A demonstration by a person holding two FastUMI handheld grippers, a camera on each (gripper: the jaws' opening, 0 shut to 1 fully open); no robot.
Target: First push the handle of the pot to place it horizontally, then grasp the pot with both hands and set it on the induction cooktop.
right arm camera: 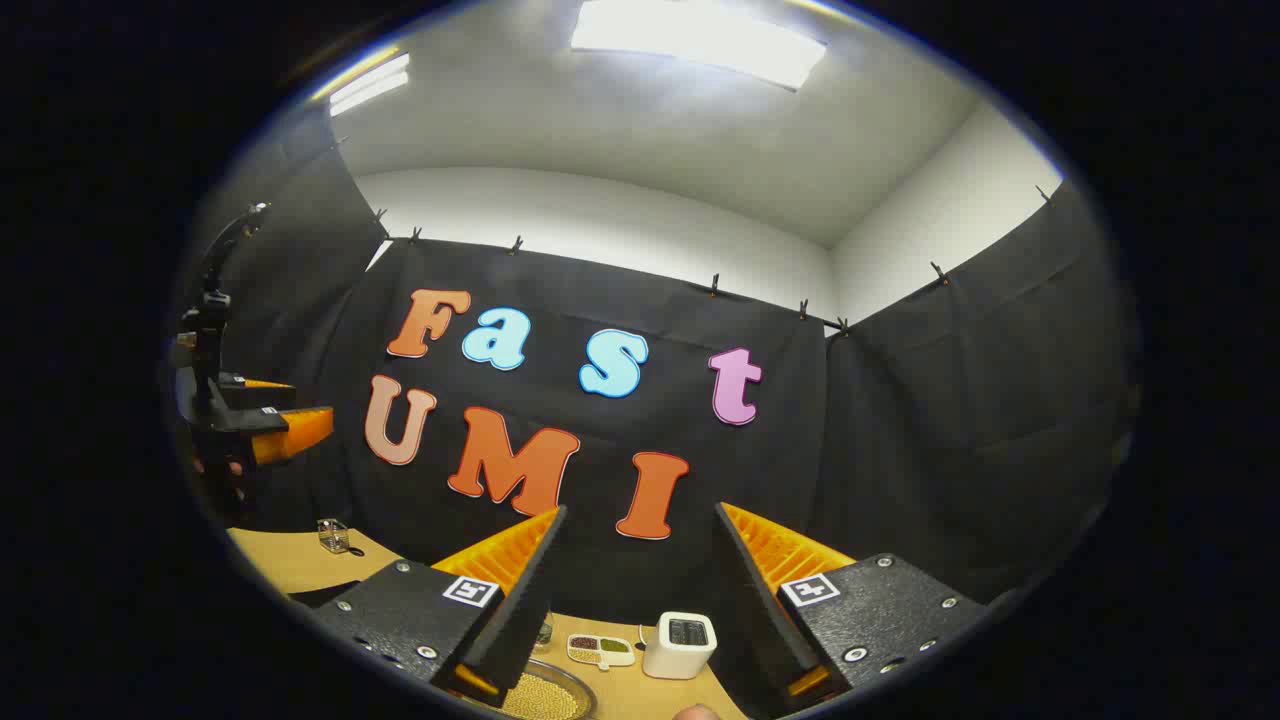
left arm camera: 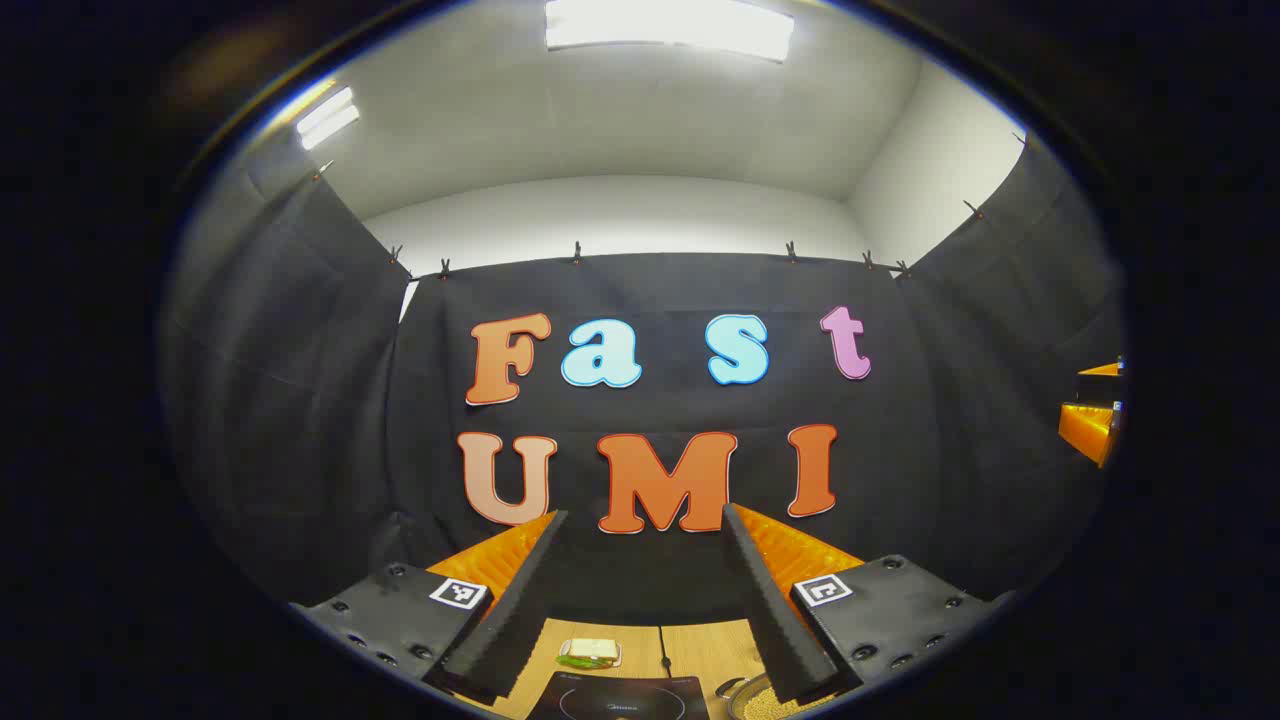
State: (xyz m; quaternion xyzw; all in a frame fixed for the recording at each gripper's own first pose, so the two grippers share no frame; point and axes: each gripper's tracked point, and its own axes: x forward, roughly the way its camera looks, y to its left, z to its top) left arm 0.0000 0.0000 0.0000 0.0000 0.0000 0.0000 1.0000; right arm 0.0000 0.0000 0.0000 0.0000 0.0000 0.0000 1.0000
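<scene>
Left gripper (left arm camera: 640, 600) was raised w/ jaws apart, nothing btwn them. Low in its view, left to right: a small dish (left arm camera: 590, 653) of food, the induction cooktop (left arm camera: 620, 698) cut off at bottom edge, then the pot (left arm camera: 755, 698) at lower right, half hidden behind one finger. Right gripper (right arm camera: 635, 610) was likewise spread & empty. In its view: a clear container (right arm camera: 335, 537) far left, pot rim (right arm camera: 545, 695) bottom centre, a divided tray (right arm camera: 600, 650), a white box (right arm camera: 680, 645). Pot handle couldn't be made out.
</scene>
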